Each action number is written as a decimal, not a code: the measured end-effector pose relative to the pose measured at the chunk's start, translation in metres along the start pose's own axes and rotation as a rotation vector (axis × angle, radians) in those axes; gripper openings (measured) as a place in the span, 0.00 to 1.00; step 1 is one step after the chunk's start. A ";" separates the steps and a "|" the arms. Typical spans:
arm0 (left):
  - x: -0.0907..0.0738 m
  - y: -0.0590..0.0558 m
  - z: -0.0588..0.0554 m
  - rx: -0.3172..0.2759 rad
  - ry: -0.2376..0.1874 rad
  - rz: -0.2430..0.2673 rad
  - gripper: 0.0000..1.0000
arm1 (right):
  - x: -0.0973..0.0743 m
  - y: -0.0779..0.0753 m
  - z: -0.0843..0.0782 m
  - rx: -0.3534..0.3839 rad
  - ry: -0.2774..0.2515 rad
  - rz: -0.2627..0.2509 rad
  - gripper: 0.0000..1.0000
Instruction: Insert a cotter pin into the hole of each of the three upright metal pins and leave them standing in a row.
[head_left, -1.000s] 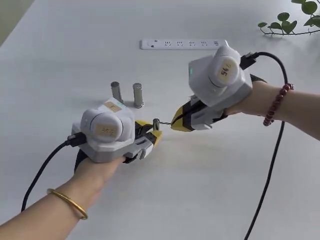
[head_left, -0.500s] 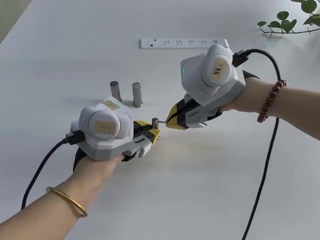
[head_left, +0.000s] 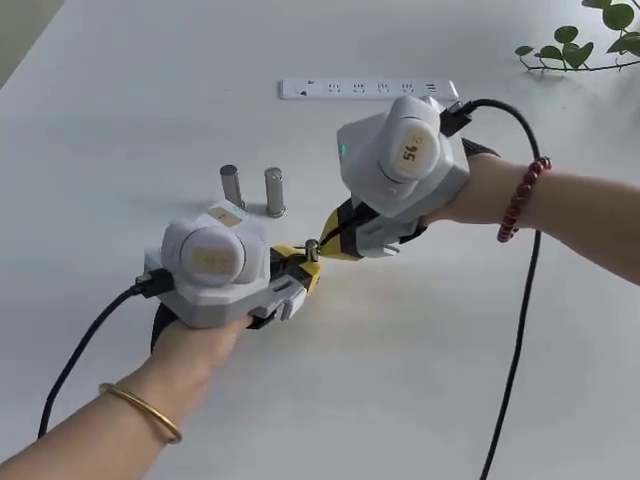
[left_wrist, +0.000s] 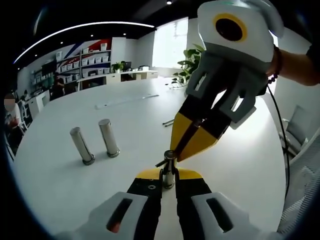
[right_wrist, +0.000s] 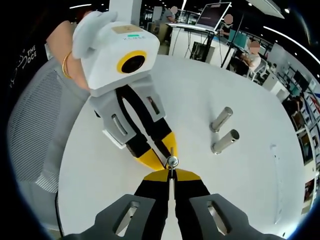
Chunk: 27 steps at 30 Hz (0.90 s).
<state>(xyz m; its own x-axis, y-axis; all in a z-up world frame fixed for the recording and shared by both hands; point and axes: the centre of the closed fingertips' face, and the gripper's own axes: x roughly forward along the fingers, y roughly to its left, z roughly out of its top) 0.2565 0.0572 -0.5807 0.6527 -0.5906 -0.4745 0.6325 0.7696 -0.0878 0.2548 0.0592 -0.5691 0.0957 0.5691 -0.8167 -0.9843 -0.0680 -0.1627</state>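
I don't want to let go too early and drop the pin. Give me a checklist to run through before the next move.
1. Left gripper shut on the held metal pin, pin upright: ok.
2. Right gripper shut on the cotter pin: ok.
3. Cotter pin in the held pin's hole: ok; an end seems to poke out the far side in the left gripper view.
4. Cotter pin fully seated: cannot tell.
5. Rear left pin and rear right pin standing on the table: ok.
6. Cotter pins in those two: not ok, none seen.
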 end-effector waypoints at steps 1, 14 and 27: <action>0.000 0.000 0.000 -0.004 -0.001 0.002 0.07 | 0.000 0.000 0.000 0.001 0.000 -0.002 0.00; 0.002 0.002 -0.001 -0.044 -0.006 0.017 0.08 | -0.008 0.002 -0.005 0.032 -0.002 -0.013 0.04; 0.004 0.002 -0.003 -0.090 -0.010 0.029 0.08 | -0.008 0.000 -0.007 0.032 0.015 -0.026 0.00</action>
<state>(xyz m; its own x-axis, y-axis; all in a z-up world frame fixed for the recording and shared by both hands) 0.2589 0.0579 -0.5856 0.6751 -0.5695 -0.4689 0.5730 0.8052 -0.1529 0.2547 0.0491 -0.5667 0.1235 0.5579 -0.8207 -0.9857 -0.0265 -0.1663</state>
